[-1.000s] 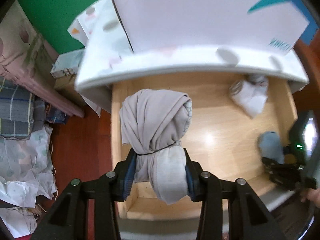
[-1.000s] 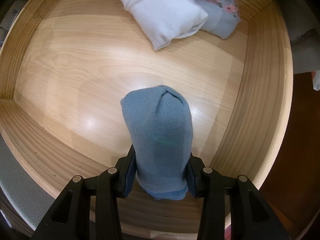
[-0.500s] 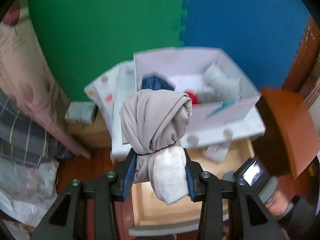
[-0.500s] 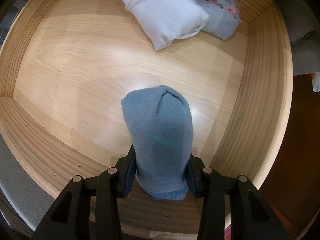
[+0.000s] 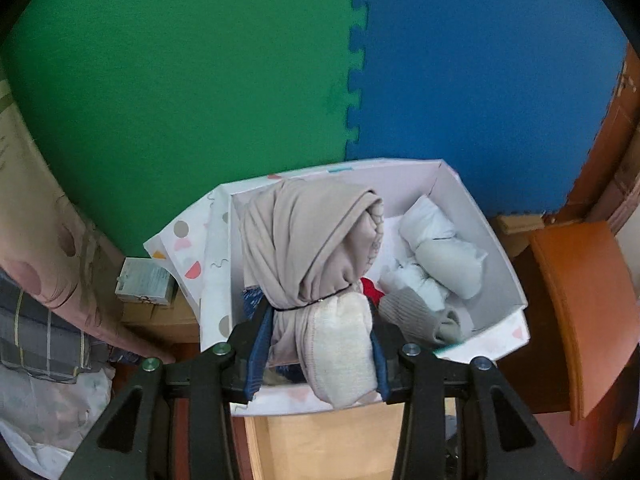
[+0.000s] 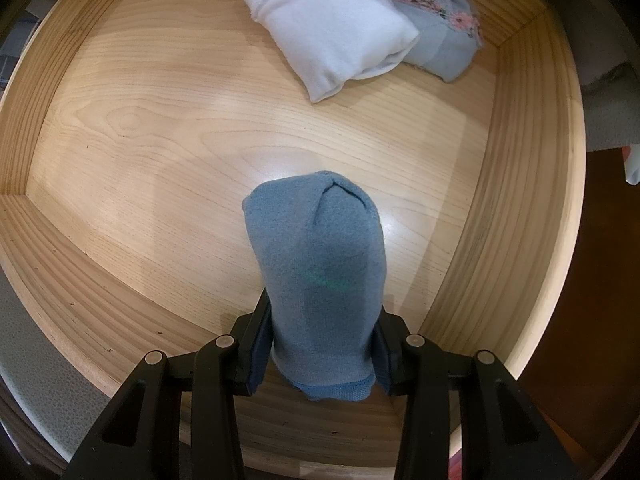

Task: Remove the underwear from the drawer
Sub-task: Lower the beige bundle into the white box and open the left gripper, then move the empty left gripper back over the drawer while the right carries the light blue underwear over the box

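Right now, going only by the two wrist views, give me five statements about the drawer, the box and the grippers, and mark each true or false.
1. The left hand-held gripper clamps a beige bundle. True.
2. The right hand-held gripper is empty. False: it clamps a blue bundle.
3. Two bundles lie in the drawer, the white bundle and the floral grey bundle. True.
4. The white box is empty. False: rolled garments lie in it.
5. The white and floral bundles lie apart. False: they touch.

A home bedroom corner: wooden drawer [image 6: 168,128] of rolled underwear [image 6: 328,28], foam-mat wall [image 5: 200,80], bedding [image 5: 36,332]
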### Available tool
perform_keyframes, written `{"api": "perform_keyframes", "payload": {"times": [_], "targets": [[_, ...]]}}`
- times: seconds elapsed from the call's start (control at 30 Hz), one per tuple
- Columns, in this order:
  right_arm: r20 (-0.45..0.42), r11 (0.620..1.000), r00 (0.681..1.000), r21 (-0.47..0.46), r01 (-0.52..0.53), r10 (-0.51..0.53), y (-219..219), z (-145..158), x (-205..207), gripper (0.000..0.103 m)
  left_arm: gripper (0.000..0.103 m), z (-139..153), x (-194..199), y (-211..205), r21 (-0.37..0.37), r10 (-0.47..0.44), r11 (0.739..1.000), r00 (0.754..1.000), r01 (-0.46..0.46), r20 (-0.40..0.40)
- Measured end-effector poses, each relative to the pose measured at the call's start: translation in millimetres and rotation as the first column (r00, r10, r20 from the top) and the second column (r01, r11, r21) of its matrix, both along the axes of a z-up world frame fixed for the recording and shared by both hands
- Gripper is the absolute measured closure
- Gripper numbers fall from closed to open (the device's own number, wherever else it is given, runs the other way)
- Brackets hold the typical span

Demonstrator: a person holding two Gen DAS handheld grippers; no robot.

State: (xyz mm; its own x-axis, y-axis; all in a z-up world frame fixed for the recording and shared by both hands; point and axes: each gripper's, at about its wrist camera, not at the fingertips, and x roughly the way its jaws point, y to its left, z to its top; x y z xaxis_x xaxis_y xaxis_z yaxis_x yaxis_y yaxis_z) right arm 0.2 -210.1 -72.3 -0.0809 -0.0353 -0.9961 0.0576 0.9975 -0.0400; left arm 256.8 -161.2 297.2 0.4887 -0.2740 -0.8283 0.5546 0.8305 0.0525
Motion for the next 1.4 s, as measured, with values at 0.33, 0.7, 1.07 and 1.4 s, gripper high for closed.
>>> {"api": "perform_keyframes", "payload": {"times": [0.33,0.7,1.07,1.4], "targets": [[0.001,1.0,1.0,-0.002,0.0,0.0,2,2,-1,0.064,0.06,-68,26,-29,0.07,0.0,0.998,0.996,0.006,-0.088],[0.003,1.0,1.0,-0.004,-0.002,0.002,3,2,-1,0.063,0.056,-92,20,-27,0.088,-0.006,0.996,0.996,0.014,-0.092],[0.004,1.0,1.0,-0.008,-0.004,0.004,4,3,0,0.063,0.039,-64,-7,-24,0.119,-0.064,0.991,0.998,0.061,0.025],[0.004,1.0,1.0,-0.009,0.003,-0.003,4,5,1,0.063,0.039,-41,-50,23,0.087,-0.059,0.995,0.996,0.054,0.061]]}}
